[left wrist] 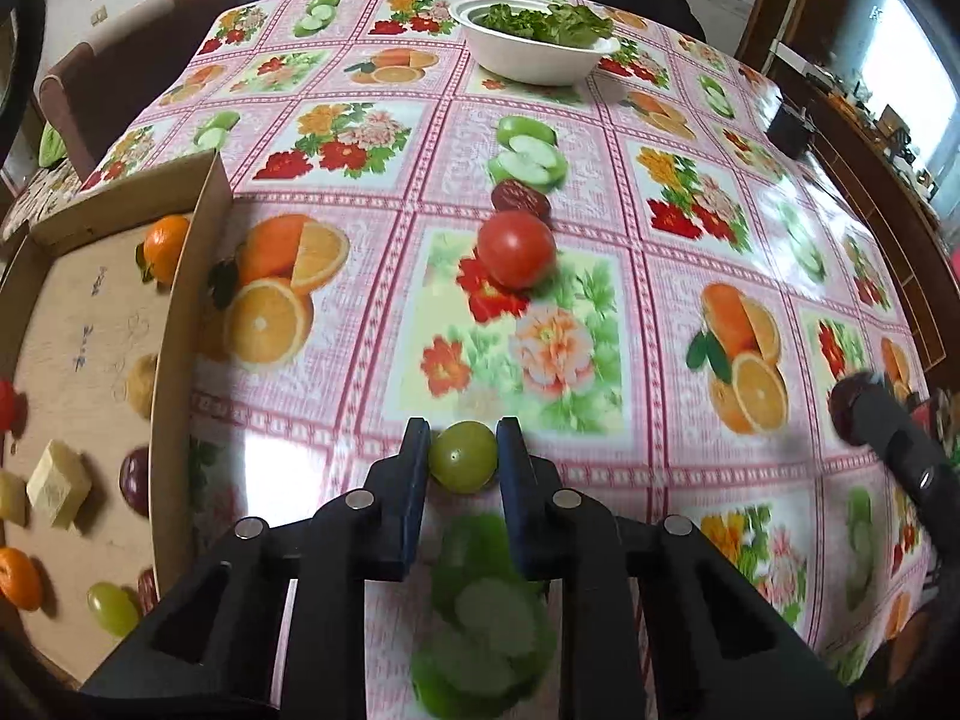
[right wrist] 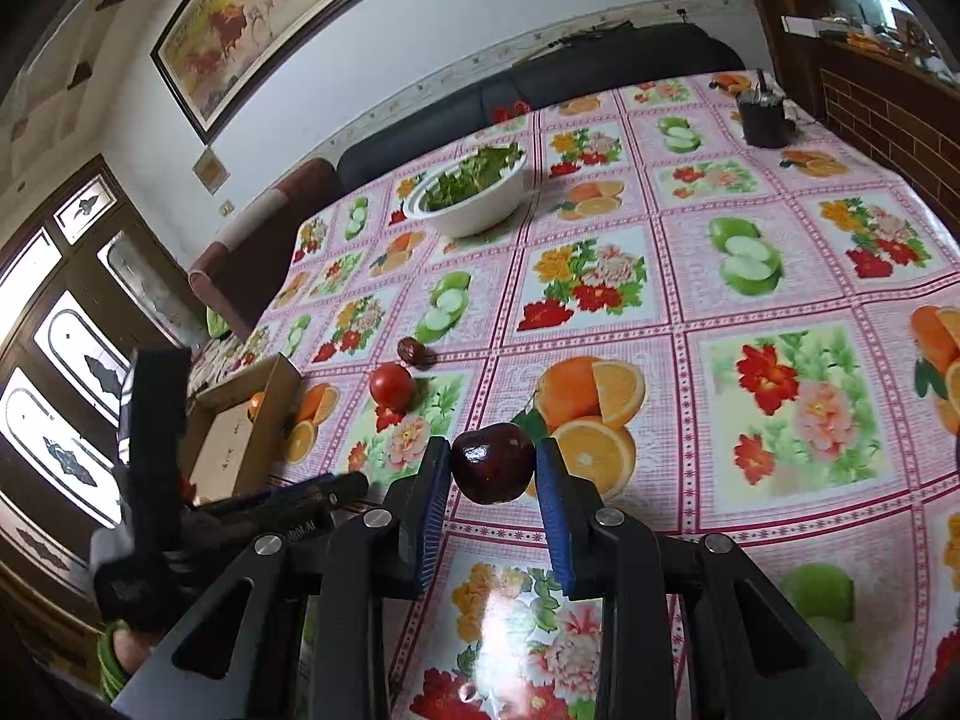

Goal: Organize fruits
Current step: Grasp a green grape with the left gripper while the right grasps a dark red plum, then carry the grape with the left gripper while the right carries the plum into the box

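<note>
My left gripper (left wrist: 463, 450) is shut on a green grape (left wrist: 463, 457) just above the flowered tablecloth. My right gripper (right wrist: 493, 463) is shut on a dark red cherry (right wrist: 493, 462), lifted off the table; it also shows at the right edge of the left wrist view, with the cherry (left wrist: 843, 414) at its tip. A red tomato (left wrist: 516, 249) and a brown date (left wrist: 519, 199) lie farther out on the cloth, tomato (right wrist: 391, 387) and date (right wrist: 414, 353) left of centre in the right wrist view. A cardboard box (left wrist: 180, 324) at the left holds oranges, grapes and pale cubes.
A white bowl of green leaves (left wrist: 537, 42) stands at the far side of the table. A dark cup (right wrist: 763, 117) sits near the far right corner. Sofas border the table's far and left edges. The box wall (right wrist: 273, 414) rises beside the left gripper.
</note>
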Motion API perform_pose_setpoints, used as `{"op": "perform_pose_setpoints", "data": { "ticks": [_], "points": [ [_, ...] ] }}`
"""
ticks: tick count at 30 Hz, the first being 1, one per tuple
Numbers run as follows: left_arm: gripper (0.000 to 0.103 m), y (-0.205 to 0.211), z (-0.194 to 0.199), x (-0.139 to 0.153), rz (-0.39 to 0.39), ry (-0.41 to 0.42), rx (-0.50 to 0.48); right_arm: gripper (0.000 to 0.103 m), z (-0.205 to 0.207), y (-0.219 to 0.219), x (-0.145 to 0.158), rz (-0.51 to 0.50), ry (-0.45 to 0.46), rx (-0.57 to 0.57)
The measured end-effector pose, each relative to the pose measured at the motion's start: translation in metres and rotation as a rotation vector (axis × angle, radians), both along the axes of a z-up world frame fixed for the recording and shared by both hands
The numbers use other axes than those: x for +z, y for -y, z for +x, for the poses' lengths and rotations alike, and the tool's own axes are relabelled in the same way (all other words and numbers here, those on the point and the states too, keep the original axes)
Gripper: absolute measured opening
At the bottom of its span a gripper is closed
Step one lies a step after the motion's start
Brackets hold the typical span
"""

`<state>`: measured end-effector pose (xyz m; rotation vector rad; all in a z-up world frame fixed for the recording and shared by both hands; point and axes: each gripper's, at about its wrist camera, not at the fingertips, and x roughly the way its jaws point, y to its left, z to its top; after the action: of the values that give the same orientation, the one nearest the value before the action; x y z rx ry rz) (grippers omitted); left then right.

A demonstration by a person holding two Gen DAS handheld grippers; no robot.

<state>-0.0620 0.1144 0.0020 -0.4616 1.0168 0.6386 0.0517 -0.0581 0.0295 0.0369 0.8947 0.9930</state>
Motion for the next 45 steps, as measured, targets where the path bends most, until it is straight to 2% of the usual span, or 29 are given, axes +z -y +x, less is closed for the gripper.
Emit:
{"op": "perform_pose_setpoints", "data": {
  "ticks": [11, 18, 26, 37, 45],
  "points": [
    [0.019, 0.007, -0.064, 0.039, 0.015, 0.132, 0.011, 0.030, -0.023, 0.013, 0.022, 0.043, 0.040, 0.014],
    [0.019, 0.012, -0.088, 0.047, -0.007, 0.161, 0.010, 0.030, -0.037, 0.013, 0.022, 0.040, 0.041, 0.041],
    [0.019, 0.013, -0.110, 0.058, 0.022, 0.191, 0.020, 0.029, -0.058, 0.011, 0.025, 0.043, 0.054, 0.085],
    [0.019, 0.002, -0.129, 0.070, 0.187, 0.119, 0.143, 0.029, -0.078, -0.003, 0.025, 0.039, 0.053, 0.142],
    [0.019, -0.008, -0.146, 0.072, 0.234, 0.102, 0.203, 0.029, -0.093, -0.014, 0.026, 0.032, 0.063, 0.183]
  ]
}}
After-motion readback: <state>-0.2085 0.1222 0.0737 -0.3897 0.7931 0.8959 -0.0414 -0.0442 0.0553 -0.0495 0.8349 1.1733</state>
